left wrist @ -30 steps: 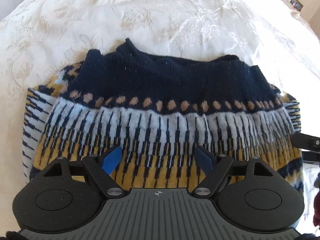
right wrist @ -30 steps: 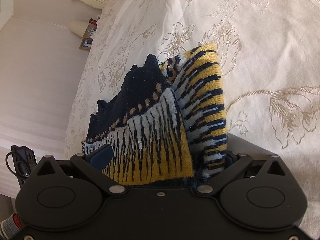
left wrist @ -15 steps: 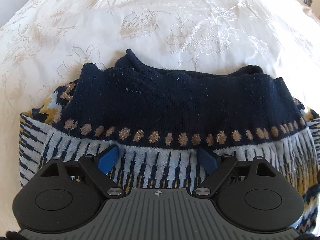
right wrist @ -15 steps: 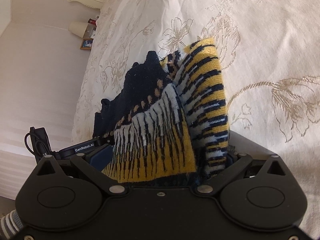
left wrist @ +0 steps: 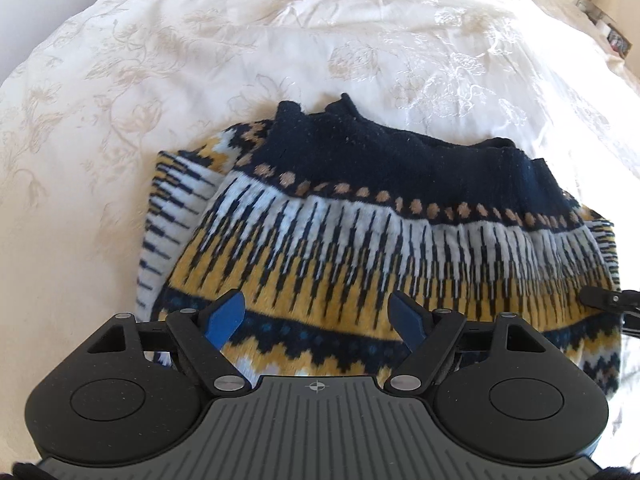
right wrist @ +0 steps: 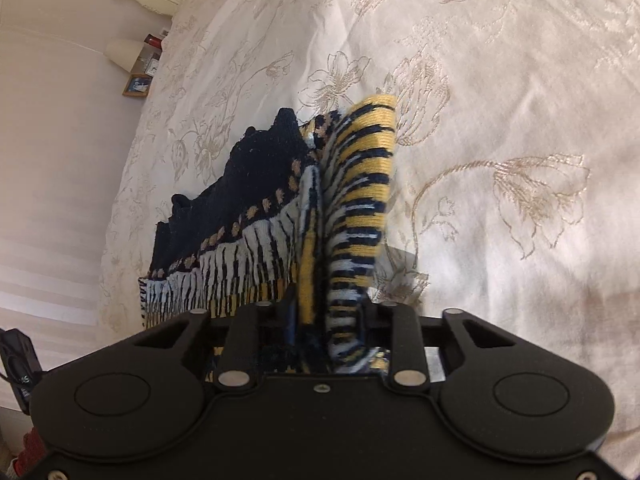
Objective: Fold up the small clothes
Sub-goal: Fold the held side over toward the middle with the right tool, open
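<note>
bedspread (left wrist: 200, 80): right hand-held gripper (right wrist: 324, 320) now clamped on sweater (left wrist: 360, 248); left hand-held gripper (left wrist: 320, 320) spread wide, retreated.

Black claw (left wrist: 318, 320), blue fingertips (left wrist: 225, 317)

Strong daylight washes my left view; the white bedspread (left wrist: 360, 40) blows out to glare at the right, its embroidery nearly lost. My right view is softer and warmer, with a shadow on the cover under the lifted sweater (right wrist: 360, 184). Both pictures bulge at the corners, fisheye-fashion. The knit is slightly blurred close to my left gripper (left wrist: 320, 320)
</note>
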`<state>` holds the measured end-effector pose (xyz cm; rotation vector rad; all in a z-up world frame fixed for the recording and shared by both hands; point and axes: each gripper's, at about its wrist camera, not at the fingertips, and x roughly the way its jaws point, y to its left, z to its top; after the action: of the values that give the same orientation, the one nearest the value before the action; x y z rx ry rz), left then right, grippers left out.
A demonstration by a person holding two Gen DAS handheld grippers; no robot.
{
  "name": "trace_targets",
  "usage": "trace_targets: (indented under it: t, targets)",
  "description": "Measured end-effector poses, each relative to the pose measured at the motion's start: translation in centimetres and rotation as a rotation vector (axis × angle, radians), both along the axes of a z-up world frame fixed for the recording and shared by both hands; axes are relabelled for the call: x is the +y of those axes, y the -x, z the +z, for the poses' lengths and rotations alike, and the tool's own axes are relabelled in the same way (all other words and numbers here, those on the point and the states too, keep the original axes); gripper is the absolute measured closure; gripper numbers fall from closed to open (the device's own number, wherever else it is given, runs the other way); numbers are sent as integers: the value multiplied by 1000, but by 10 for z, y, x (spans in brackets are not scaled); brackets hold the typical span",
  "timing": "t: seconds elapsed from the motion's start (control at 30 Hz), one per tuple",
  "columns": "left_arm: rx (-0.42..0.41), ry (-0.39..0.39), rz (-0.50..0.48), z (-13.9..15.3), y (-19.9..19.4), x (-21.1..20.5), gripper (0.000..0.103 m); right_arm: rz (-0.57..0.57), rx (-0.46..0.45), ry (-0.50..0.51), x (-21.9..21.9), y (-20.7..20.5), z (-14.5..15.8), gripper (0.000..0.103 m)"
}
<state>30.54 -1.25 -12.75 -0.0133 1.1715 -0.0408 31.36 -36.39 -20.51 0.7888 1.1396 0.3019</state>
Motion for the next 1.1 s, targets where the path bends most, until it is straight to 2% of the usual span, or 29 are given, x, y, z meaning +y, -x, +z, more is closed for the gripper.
trace_targets:
  t: [0.33,0.7,0.9,1.1]
  targets:
    - [11,73,69,12,36,39,25,45,-55,83,39,-3,52,73]
    - [-14,140,84,26,66,86,25,82,-128,27,118,-12,104,73]
    - [-12,155,109,29,82,122,25,145,-146,25,183,-25,108,73]
    - [-2,162,143,27,96,159,25,223,-118,39,247,-41,92,73]
